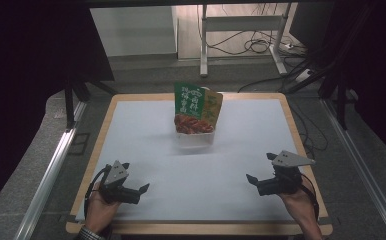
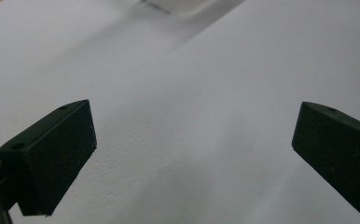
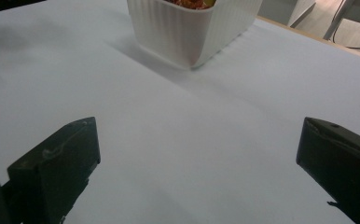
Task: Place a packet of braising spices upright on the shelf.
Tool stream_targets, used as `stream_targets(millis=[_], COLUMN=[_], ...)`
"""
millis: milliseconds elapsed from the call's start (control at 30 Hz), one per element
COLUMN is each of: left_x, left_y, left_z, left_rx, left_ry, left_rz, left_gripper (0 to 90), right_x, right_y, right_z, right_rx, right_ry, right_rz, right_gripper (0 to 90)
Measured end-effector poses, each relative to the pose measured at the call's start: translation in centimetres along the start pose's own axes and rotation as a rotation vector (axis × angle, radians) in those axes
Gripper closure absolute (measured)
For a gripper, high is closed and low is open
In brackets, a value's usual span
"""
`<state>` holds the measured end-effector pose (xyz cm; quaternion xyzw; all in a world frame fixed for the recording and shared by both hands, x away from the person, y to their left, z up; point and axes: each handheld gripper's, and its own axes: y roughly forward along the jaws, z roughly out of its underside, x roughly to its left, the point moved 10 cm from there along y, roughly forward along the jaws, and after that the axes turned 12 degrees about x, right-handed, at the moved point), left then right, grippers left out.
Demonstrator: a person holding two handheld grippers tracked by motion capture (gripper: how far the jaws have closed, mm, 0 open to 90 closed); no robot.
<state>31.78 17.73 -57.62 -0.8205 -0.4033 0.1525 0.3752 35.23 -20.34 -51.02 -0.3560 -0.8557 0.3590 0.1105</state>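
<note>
Broadly, a white-topped table (image 1: 146, 145) with a wooden rim carries a ribbed white tub (image 1: 196, 137) at its far middle, green food packets (image 1: 190, 102) standing upright inside. Near left, the left gripper (image 1: 135, 178) rests with jaws released, grasping nothing; near right, the right gripper (image 1: 261, 167) likewise spread and empty.

Dim, dark-edged high view; soft, slightly blurred gripper views.
</note>
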Motion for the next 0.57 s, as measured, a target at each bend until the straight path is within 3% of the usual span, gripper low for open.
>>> stream_targets(millis=[400,567], left_x=[-0.1,-0.1], left_y=[0.1,0.2], left_z=[0.1,0.0], left_rx=[0.011,0.012], left_ry=[0.007,0.008], left_rz=[0.000,0.001], left_gripper=[0.0,0.0], right_x=[0.2,0.0], right_y=[0.7,1.1], right_z=[3.6,4.0], right_rx=[0.078,0.096], right_ry=[0.018,0.036], right_rz=[0.014,0.004], right_gripper=[0.0,0.0])
